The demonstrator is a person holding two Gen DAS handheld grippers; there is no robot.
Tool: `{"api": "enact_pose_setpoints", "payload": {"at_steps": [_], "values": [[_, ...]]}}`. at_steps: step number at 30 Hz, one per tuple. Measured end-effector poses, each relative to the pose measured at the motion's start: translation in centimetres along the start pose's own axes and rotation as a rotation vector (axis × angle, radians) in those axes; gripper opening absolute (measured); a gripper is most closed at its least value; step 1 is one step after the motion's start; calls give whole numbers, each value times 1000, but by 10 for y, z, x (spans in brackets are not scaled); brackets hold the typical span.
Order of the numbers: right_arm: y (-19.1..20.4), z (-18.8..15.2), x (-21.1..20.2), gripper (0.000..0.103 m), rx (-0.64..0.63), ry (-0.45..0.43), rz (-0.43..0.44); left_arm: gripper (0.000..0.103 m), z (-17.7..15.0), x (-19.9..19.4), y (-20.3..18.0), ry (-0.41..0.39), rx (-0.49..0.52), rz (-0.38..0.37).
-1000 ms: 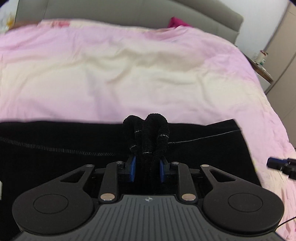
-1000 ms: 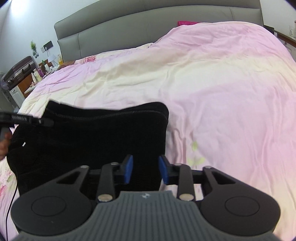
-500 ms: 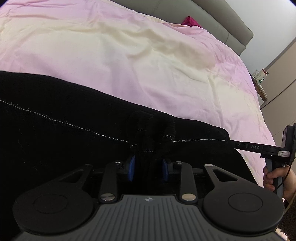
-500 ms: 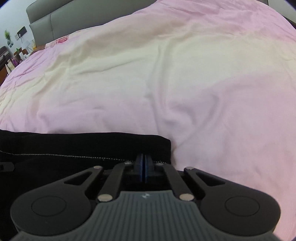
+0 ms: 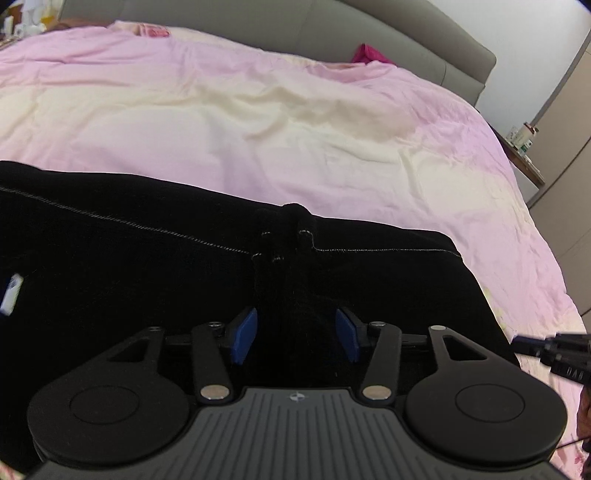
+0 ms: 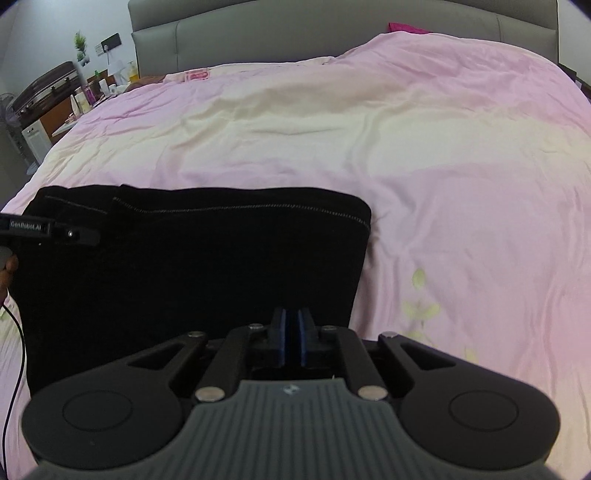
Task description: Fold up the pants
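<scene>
Black pants (image 5: 147,266) with pale stitching lie folded on the pink bed cover, near its front edge. In the left wrist view my left gripper (image 5: 295,338) has its blue pads spread apart, with a bunched ridge of the black cloth (image 5: 288,251) lying loose between and ahead of them. In the right wrist view the pants (image 6: 192,266) form a flat dark rectangle. My right gripper (image 6: 291,339) is shut, pads almost touching, just over the pants' near right edge; no cloth shows between the pads.
The pink and cream bed cover (image 6: 443,166) stretches far ahead to a grey headboard (image 6: 332,33). A bedside table with bottles (image 5: 524,140) stands on the right, a cluttered desk (image 6: 74,99) on the left. The left gripper's body (image 6: 48,230) shows over the pants.
My left gripper has opened and let go of the bunched cloth. My right gripper stayed shut and drew back and up, so more of the pants shows.
</scene>
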State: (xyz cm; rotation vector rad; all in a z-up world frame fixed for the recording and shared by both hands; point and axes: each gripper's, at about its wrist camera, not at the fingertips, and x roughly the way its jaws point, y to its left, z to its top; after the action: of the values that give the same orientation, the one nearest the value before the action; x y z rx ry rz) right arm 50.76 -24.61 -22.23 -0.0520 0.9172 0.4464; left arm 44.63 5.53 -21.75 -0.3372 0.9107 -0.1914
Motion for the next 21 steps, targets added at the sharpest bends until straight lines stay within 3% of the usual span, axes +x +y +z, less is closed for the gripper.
{"api": "enact_pose_setpoints", "payload": {"at_steps": [3,7,10,14,19,21], "values": [[9,-31,0,4,-24,20,-21,49,-10,9,-1,58,6,59],[11,-57,22,2,-29,54,-47,53,-16,25,7,111,-44,92],[15,-60,29,2,-31,65,-72,53,-15,15,7,116,-74,105],[22,-42,20,5,-40,105,-100,54,-19,-34,2,42,-10,140],[46,-27,-18,18,-121,33,-53,58,-33,-99,43,-40,-96,159],[60,-23,-28,19,-163,16,-40,62,-37,-122,68,-72,-157,173]]}}
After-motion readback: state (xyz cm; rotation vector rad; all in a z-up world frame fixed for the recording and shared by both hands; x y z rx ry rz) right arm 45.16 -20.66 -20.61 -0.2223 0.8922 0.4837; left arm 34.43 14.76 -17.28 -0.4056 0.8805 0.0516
